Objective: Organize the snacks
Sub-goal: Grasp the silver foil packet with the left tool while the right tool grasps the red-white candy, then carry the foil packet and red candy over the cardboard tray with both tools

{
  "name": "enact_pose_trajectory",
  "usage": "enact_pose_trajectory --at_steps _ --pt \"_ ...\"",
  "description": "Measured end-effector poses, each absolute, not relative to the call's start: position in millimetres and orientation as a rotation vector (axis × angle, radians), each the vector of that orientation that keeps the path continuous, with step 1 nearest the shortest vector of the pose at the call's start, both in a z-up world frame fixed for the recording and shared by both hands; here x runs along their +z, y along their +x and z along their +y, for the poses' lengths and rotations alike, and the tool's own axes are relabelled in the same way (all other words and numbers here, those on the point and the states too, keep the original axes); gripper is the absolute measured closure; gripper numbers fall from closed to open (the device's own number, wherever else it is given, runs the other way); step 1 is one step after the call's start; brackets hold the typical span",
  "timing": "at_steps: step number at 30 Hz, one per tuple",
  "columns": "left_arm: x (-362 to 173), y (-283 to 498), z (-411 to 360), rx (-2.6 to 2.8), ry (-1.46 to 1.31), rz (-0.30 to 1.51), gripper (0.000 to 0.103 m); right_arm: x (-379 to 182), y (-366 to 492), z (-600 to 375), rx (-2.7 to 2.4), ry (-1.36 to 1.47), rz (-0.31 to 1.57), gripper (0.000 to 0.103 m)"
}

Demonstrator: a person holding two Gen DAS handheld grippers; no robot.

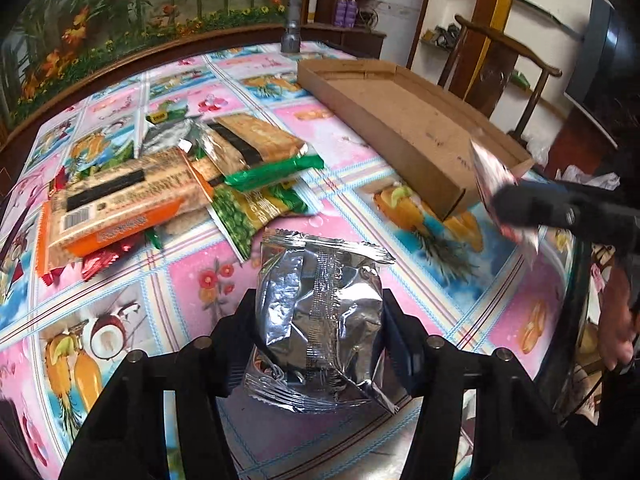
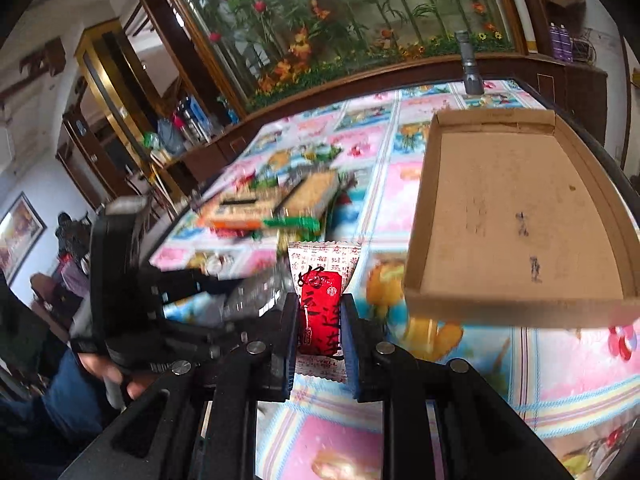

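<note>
My left gripper [image 1: 320,312] is shut on a silver foil snack bag [image 1: 320,320] and holds it just above the flowered tablecloth. My right gripper [image 2: 319,312] is shut on a red and white snack packet [image 2: 320,304], left of the near corner of the empty cardboard tray [image 2: 520,208]. In the left wrist view the right gripper [image 1: 516,208] and its packet [image 1: 492,176] are beside the tray's near end [image 1: 420,128]. A pile of snack packs [image 1: 160,188] lies on the table's left side, also in the right wrist view [image 2: 280,204].
A grey flashlight [image 1: 291,28] stands at the table's far edge. A wooden chair [image 1: 504,72] stands behind the tray. A flower mural backs the table. The table's right edge [image 1: 576,280] is close to the right gripper.
</note>
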State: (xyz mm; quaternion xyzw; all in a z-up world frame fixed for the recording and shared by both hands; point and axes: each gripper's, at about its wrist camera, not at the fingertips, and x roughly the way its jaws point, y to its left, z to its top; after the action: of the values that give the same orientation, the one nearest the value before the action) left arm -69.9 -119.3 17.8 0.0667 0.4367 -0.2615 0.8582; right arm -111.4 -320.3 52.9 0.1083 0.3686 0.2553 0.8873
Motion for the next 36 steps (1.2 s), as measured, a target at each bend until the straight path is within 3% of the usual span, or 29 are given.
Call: enact_pose_trajectory --at_steps 11,19,36 --pt "64 -57 -93 -0.513 -0.024 0.77 0.046 85 -58 -304 0.547 0.264 0.729 0.082" --pt "70 -46 -81 -0.474 -0.055 0.763 0.046 69 -16 -276 0.611 0.359 0.803 0.082" --pt "55 -68 -61 -0.432 -0.119 0.749 0.046 64 -59 -257 0.608 0.315 0.808 0.082"
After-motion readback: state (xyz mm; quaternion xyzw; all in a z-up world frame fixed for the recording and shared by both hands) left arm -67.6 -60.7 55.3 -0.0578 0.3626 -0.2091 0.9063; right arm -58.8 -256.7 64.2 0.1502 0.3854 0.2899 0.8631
